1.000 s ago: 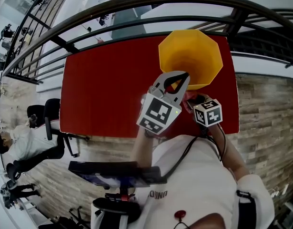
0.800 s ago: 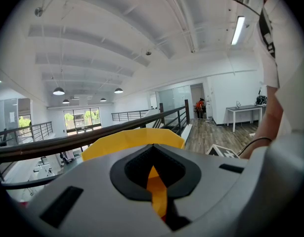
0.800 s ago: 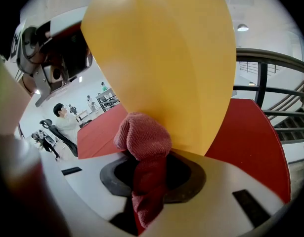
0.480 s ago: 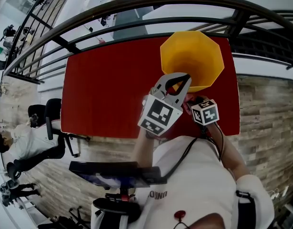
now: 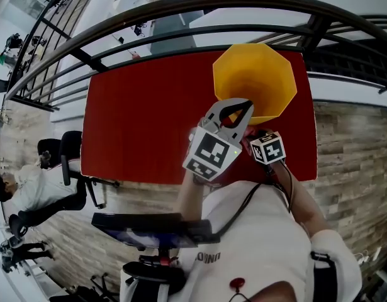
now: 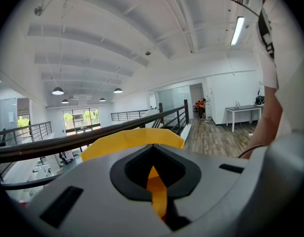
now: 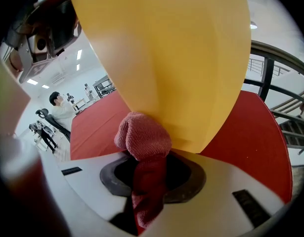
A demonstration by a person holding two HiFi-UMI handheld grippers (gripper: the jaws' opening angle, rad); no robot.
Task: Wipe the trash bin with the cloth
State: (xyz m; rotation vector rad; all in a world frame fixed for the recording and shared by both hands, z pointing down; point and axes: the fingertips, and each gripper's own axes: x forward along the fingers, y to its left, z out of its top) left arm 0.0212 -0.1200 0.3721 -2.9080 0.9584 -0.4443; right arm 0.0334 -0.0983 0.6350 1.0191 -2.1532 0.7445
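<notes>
The left gripper (image 6: 155,191) has its jaws clamped on the rim of the yellow trash bin (image 5: 253,74), with a strip of the wall pinched between them. The right gripper (image 7: 149,181) pinches a pink cloth (image 7: 142,137), whose bunched end presses against the bin's outer side. The bin stands on a red table (image 5: 143,118), upper right of centre in the head view.

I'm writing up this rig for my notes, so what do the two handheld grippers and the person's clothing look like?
Both the left gripper and the right gripper have pale grey shells, with dark lining inside the fingers. Each carries a white cube printed with black square markers. A thin black cable trails over the person's white T-shirt.
</notes>
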